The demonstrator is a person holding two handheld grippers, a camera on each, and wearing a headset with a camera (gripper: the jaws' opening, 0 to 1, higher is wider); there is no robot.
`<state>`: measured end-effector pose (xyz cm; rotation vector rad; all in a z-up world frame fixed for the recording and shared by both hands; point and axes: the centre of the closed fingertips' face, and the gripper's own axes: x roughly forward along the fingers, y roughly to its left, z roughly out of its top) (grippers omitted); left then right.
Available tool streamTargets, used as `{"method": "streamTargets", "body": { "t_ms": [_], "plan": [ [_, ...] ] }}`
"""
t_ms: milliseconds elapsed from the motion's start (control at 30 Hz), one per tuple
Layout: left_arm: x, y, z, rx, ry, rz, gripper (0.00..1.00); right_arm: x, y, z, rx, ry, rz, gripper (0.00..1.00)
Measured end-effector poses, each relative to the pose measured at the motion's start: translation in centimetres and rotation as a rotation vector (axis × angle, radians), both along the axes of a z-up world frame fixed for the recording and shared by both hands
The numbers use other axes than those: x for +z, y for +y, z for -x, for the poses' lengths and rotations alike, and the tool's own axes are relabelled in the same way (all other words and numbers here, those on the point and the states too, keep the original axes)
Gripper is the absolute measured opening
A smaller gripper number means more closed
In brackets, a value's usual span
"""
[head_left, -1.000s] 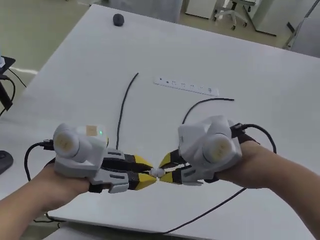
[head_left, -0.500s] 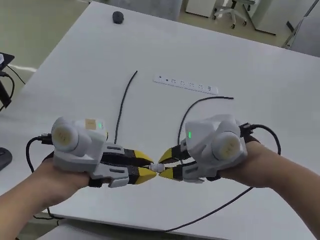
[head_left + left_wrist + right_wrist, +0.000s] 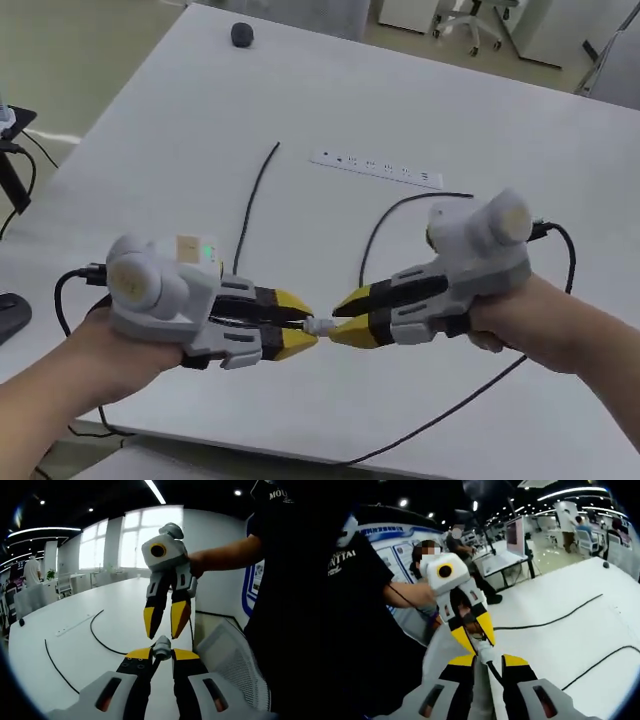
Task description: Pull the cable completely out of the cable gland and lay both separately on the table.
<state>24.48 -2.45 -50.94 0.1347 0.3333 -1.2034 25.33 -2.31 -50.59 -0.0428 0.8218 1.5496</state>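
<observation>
A small white cable gland (image 3: pixel 318 325) hangs between the two gripper tips above the near part of the white table (image 3: pixel 180 130). My left gripper (image 3: pixel 300 328) is shut on the gland (image 3: pixel 161 646). My right gripper (image 3: pixel 345 325) faces it tip to tip, and its jaws close on the black cable (image 3: pixel 495 672) that leaves the gland (image 3: pixel 484 652). The left gripper (image 3: pixel 479 635) comes in from above in the right gripper view. In the left gripper view the right gripper (image 3: pixel 165 627) hangs just above the gland. A black cable (image 3: pixel 375 235) curves over the table behind the right gripper.
A second black cable (image 3: pixel 250 205) lies straight on the table to the left. A white power strip (image 3: pixel 375 170) lies farther back and a dark round object (image 3: pixel 241 35) sits near the far edge. A black tether lead (image 3: pixel 470 395) trails off the front edge.
The right gripper has rolled so that its body now stands higher and further right. Its tips have drawn slightly away from the left gripper, so the gland shows between them.
</observation>
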Motion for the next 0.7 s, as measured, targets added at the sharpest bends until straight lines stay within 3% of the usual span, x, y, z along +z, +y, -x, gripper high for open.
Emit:
{"method": "streamTargets", "body": {
  "t_ms": [33, 67, 133, 167, 300, 333, 433, 467, 533, 667, 700],
  "plan": [
    [0.0, 0.0, 0.0, 0.000, -0.004, -0.003, 0.15, 0.0, -0.1, 0.0, -0.001, 0.025, -0.011, 0.17],
    [0.1, 0.0, -0.1, -0.002, -0.013, -0.006, 0.15, 0.1, -0.2, 0.0, -0.010, 0.114, -0.035, 0.17],
    [0.2, -0.1, -0.2, -0.008, -0.027, -0.008, 0.16, 0.0, -0.4, -0.3, -0.018, 0.175, -0.069, 0.19],
    [0.2, -0.1, -0.2, -0.011, -0.030, -0.010, 0.16, 0.2, -0.5, 0.1, -0.012, 0.238, -0.093, 0.19],
    [0.3, -0.3, -0.1, -0.025, -0.055, -0.027, 0.16, 0.7, -0.4, 0.3, -0.017, 0.343, -0.142, 0.15],
    [0.4, -0.4, 0.0, -0.031, -0.061, -0.028, 0.16, 0.8, -0.5, 0.6, -0.010, 0.399, -0.149, 0.13],
    [0.6, -0.8, 0.2, -0.045, -0.084, -0.036, 0.16, 0.8, -0.7, 0.9, 0.001, 0.481, -0.155, 0.12],
    [0.8, -0.9, 0.3, -0.050, -0.089, -0.036, 0.16, 1.0, -0.8, 1.1, 0.010, 0.530, -0.164, 0.12],
    [0.9, -1.1, 0.4, -0.053, -0.096, -0.039, 0.16, 0.7, -0.8, 1.0, 0.007, 0.548, -0.157, 0.12],
    [0.9, -1.4, 0.4, -0.061, -0.107, -0.048, 0.16, 0.5, -0.9, 2.1, 0.045, 0.655, -0.145, 0.13],
    [0.9, -1.5, 0.4, -0.063, -0.108, -0.049, 0.16, 0.3, -0.8, 2.0, 0.044, 0.648, -0.147, 0.11]
  ]
}}
